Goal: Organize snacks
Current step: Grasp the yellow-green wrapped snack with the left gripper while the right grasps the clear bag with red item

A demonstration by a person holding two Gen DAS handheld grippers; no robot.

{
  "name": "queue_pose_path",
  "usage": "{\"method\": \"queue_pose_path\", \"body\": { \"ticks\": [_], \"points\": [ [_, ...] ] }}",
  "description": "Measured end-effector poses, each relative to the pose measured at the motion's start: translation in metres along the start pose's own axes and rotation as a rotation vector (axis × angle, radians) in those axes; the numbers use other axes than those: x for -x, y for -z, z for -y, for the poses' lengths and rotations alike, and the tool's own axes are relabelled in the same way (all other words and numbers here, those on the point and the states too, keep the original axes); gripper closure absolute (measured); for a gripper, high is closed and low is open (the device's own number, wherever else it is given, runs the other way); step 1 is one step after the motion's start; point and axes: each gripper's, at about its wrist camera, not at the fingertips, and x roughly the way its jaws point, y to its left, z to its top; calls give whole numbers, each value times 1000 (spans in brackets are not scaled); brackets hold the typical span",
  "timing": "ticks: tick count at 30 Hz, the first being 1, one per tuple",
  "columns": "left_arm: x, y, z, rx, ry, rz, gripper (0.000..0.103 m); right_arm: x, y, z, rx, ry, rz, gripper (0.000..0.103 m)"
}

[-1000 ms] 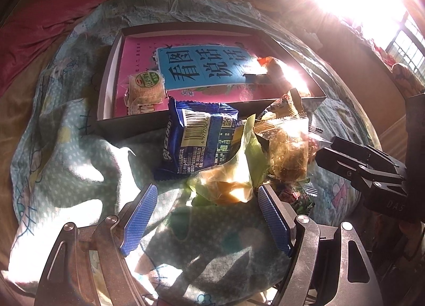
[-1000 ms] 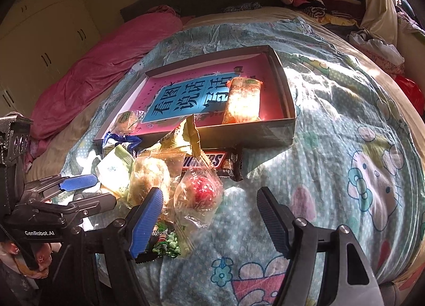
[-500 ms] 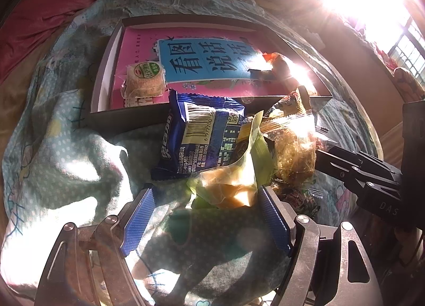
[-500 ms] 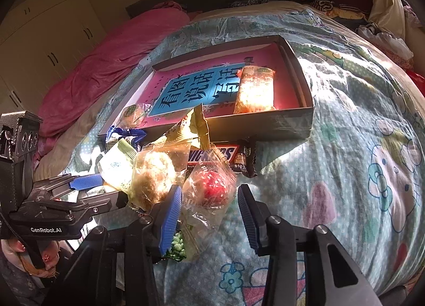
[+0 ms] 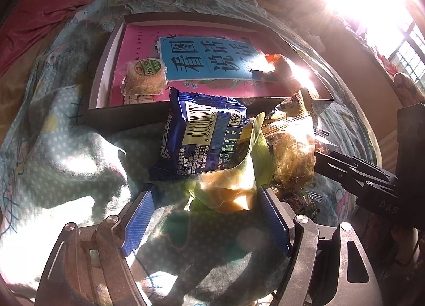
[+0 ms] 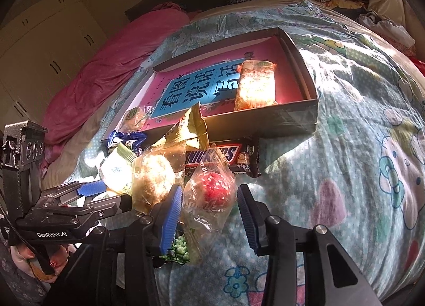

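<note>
Now right gripper [image 6: 209, 209] half-open, straddling red-candy packet [image 6: 212, 189].

"SNICKERS" on chocolate bar [image 6: 223, 156]; "GenRobot.AI" on left claw [image 6: 51, 234]

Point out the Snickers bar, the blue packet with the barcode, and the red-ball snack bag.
Snickers bar [image 6: 225, 154]: right wrist view, on its printed logo.
Blue packet [image 5: 204, 136]: left wrist view, just below its barcode.
Red-ball snack bag [image 6: 213, 189]: right wrist view, on the red ball.
</note>
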Motion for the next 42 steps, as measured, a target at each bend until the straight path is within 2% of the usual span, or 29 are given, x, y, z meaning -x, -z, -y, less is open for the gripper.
{"method": "queue_pose_path", "body": {
  "ticks": [11, 18, 32, 42],
  "points": [
    [-1, -1, 3, 21, 36, -8, 40, 1, 1, 2, 2, -20, 8, 63],
    [-5, -2, 3, 42, 42, -22, 41, 2, 1, 1, 8, -16, 8, 63],
    [0, -1, 7, 16, 29, -18, 58, 9, -3, 2, 13, 8, 44, 65],
    [15, 0, 6, 20, 42, -7, 60, 19, -5, 19, -42, 30, 82, 65]
  ]
}}
